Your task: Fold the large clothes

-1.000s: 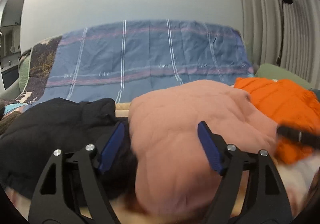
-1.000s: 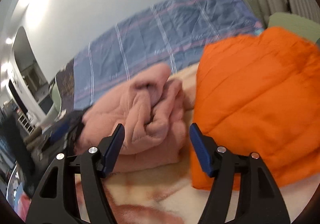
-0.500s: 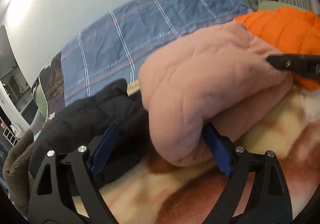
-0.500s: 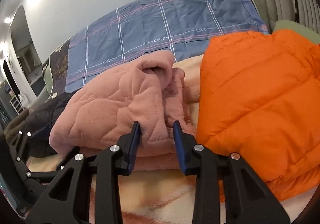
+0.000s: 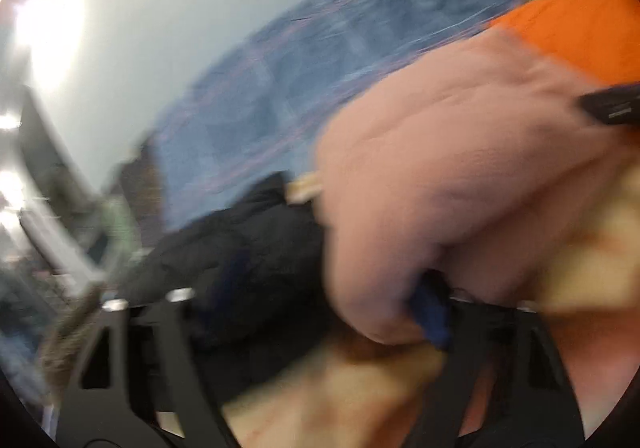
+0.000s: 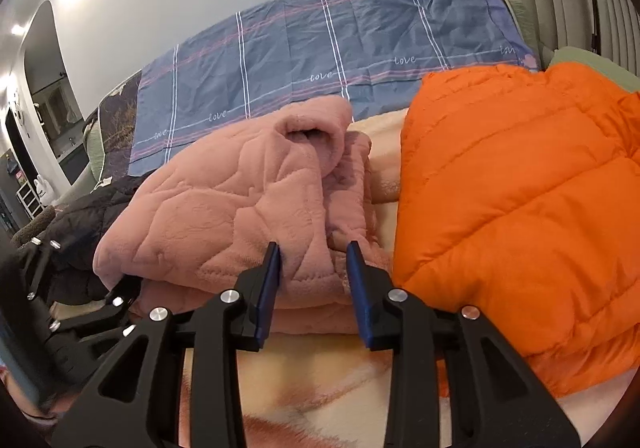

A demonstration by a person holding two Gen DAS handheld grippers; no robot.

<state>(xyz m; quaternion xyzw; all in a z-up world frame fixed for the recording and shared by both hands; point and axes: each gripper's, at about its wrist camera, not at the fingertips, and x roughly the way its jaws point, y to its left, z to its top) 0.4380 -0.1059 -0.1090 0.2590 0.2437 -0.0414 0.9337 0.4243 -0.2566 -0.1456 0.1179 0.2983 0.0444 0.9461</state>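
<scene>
Nearest in the right wrist view, the right gripper point(image 6: 314, 280) sits low over the near edge of the bed, its blue pads pinched on a fold of the pink quilted fleece point(image 6: 240, 207) at the bundle's near right corner; the jaws stand narrow, with a thick ridge of fleece filling the gap between them. At the bundle's left end the left gripper point(image 5: 332, 308) has just been closing — its view is badly smeared, but one blue pad is tucked under the fleece's rounded end and the other lies against the black jacket point(image 5: 240, 248), so fleece lies between the jaws; whether the pads press on it I cannot tell. The fleece lies already doubled into a thick bundle on the cream and rust blanket point(image 6: 320, 376), between the black jacket on its left and the orange puffer jacket point(image 6: 520, 207) touching it on the right. Behind them the blue checked sheet point(image 6: 320, 59) runs along the far edge of the bed, against the wall. The step in hand looks like gripping both ends of the bundle — probably to lift or turn it for another fold. That calls for the left pads to hold all layers and both hands to rise together, or the thick fleece will slump open.
</scene>
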